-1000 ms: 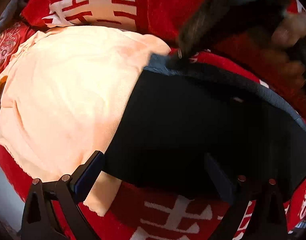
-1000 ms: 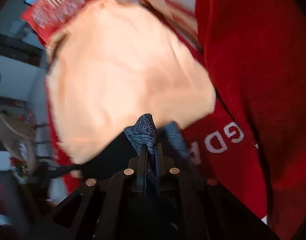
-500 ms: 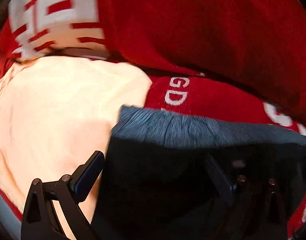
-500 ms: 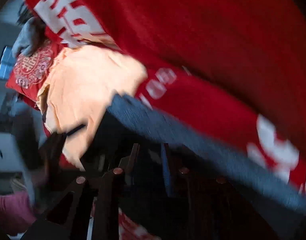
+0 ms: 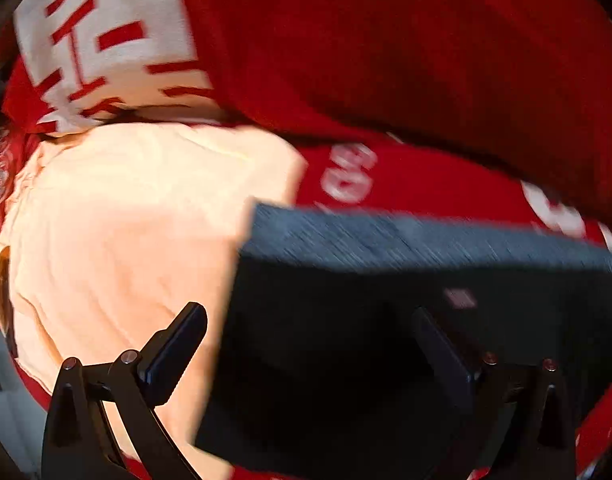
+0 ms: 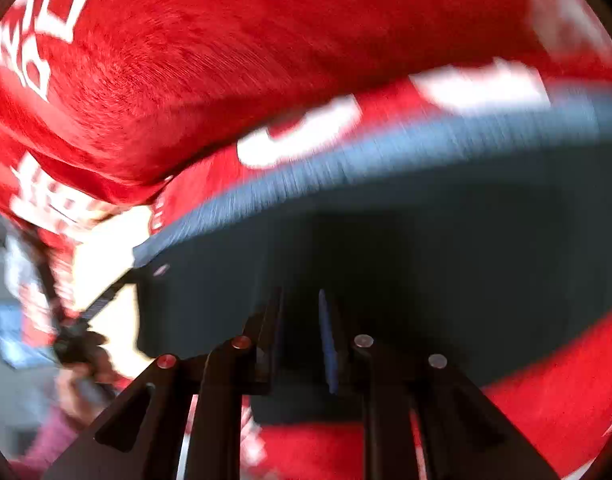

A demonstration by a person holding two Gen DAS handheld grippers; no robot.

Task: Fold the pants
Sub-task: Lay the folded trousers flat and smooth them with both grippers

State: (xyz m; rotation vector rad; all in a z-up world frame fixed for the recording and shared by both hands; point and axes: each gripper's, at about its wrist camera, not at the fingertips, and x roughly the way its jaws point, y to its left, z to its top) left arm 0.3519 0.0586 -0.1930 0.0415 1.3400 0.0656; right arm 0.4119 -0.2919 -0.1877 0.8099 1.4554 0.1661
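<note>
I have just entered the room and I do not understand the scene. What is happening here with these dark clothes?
A person is folding dark pants with a grey waistband on a red blanket, partly over a peach cloth. The left claw is wide open over the pants. The right claw is nearly closed; whether it pinches the fabric is unclear. Both views are blurred.

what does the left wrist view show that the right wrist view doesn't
Only the left wrist view shows the left gripper, jaws wide apart, and the broad spread of the peach cloth. Only the right wrist view shows the right gripper, jaws a narrow gap apart over the fabric, and a person's hand at lower left. Both show the dark pants with their grey waistband on red printed fabric.
</note>
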